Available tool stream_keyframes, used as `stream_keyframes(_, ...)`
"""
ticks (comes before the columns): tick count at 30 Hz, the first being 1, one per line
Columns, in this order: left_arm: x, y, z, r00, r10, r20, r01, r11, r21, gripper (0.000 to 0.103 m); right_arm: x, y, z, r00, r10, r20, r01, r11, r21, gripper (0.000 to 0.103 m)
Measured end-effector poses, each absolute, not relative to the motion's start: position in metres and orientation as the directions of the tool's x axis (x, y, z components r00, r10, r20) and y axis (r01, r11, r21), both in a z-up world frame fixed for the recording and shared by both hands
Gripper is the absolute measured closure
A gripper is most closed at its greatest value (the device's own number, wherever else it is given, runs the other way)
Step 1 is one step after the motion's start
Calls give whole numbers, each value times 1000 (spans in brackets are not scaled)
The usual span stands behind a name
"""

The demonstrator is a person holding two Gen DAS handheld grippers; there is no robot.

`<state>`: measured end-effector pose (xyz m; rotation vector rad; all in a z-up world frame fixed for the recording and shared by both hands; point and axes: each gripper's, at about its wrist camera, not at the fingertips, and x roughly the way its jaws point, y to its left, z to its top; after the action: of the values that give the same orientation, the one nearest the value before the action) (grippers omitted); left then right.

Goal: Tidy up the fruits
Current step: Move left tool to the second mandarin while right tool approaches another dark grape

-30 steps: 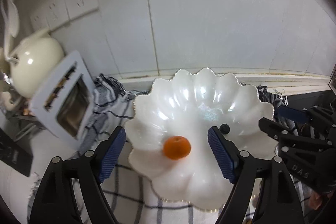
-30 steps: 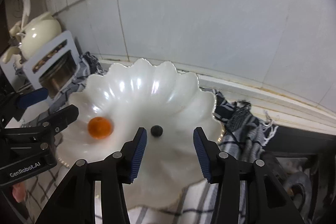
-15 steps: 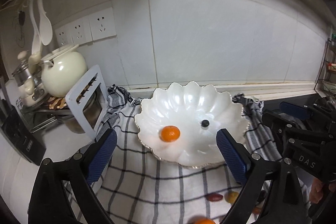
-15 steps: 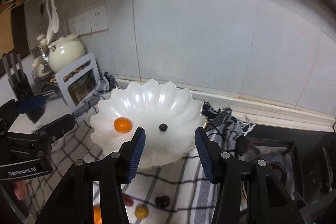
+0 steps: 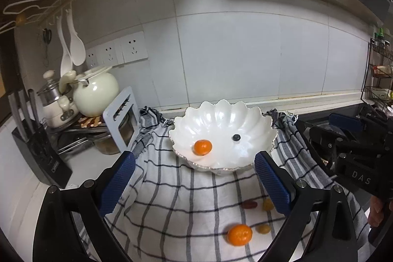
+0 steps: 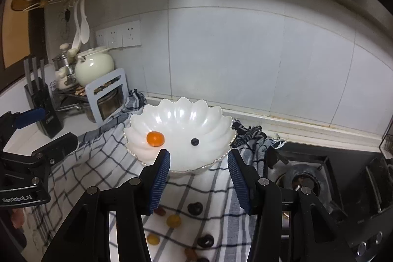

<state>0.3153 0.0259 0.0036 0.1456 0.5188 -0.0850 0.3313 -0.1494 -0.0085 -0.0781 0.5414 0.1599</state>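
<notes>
Left gripper (image 5: 195,184) gapes wide, holding nothing — ahead of it the scalloped bowl (image 5: 213,114) holds a mandarin (image 5: 203,147) and a blueberry (image 5: 236,137). Another mandarin (image 5: 239,235) lies on the checked cloth (image 5: 172,200) between its fingers. Right gripper (image 6: 199,179) — parted, empty, bowl beyond.

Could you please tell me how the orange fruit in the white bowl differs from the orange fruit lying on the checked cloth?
The orange in the bowl sits inside the white bowl, beside a small dark berry; the orange on the cloth lies on the checked cloth among small yellow and red fruits. The first is already sorted, the second is not. Both are round, orange and ungripped.
</notes>
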Motion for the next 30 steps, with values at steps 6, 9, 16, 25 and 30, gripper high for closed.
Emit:
stream_keyframes(6,292,28,-3,861,-41,-508,125,983,133,3,305,-142,-9,856,131,-500,-183,982,-55,52)
stream_keyframes(9,282,28,-8,854,-41,-519,131,982,138,3,293,-141,-13,853,142,-502,-193,980,-50,52)
stream_keyframes(16,262,26,-23,845,-46,-532,150,977,153,3,271,-144,-27,849,113,-516,-168,984,-62,52)
stream_keyframes(25,249,21,-36,833,-81,-547,182,974,134,3,254,-148,-44,826,118,-551,-173,984,-50,52)
stream_keyframes(30,244,14,-44,833,-91,-546,207,966,155,3,248,-154,-54,817,100,-568,-151,987,-45,53)
